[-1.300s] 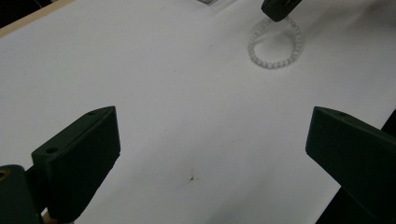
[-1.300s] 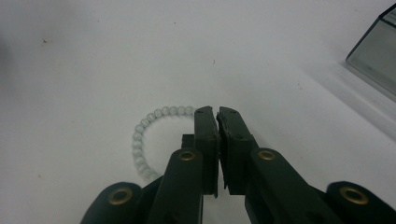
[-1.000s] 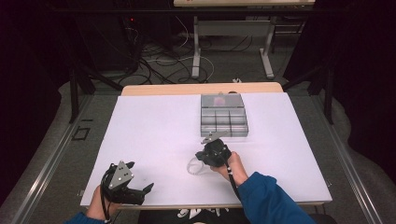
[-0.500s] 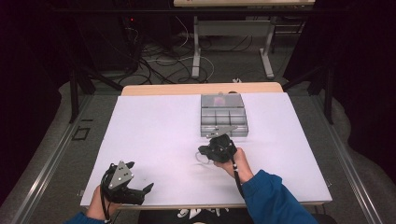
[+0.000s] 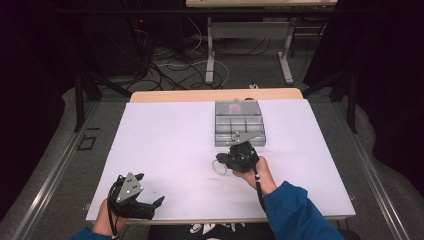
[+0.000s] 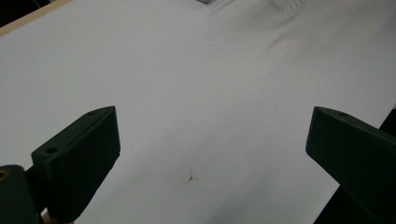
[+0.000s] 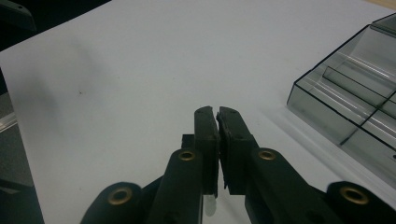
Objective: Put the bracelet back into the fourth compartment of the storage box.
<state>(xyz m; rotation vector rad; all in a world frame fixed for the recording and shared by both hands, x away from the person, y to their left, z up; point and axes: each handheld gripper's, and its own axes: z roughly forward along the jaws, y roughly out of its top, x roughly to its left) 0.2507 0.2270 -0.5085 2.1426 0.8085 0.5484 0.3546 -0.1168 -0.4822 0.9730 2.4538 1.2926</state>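
1. The right hand-held gripper hangs over the middle of the counter, a little toward the near edge, just in front of the compartment tray
2. In the right gripper view its jaws stand pressed together, pad against pad; a thin pale, clear sliver shows low in the seam between them, and I cannot tell what it is
3. From the high view a small clear ring-shaped piece sits right at the tips of the right hand-held gripper; whether it is gripped or lying on the white sheet I cannot tell
4. The compartment tray is clear grey plastic, divided by partitions, set toward the far edge of the counter and slightly right of centre; something pinkish lies in one of its far cells, too blurred to identify
5. In the right gripper view the tray's near corner lies to the right of the closed jaws, near them but apart
6. The left hand-held gripper rests at the near left corner of the counter, well apart from the tray and from the other hand
7. Its jaws stand wide apart in the left gripper view, with bare white sheet between them and a small dark speck on the sheet
8. The person's blue sleeve comes in over the near edge on the right
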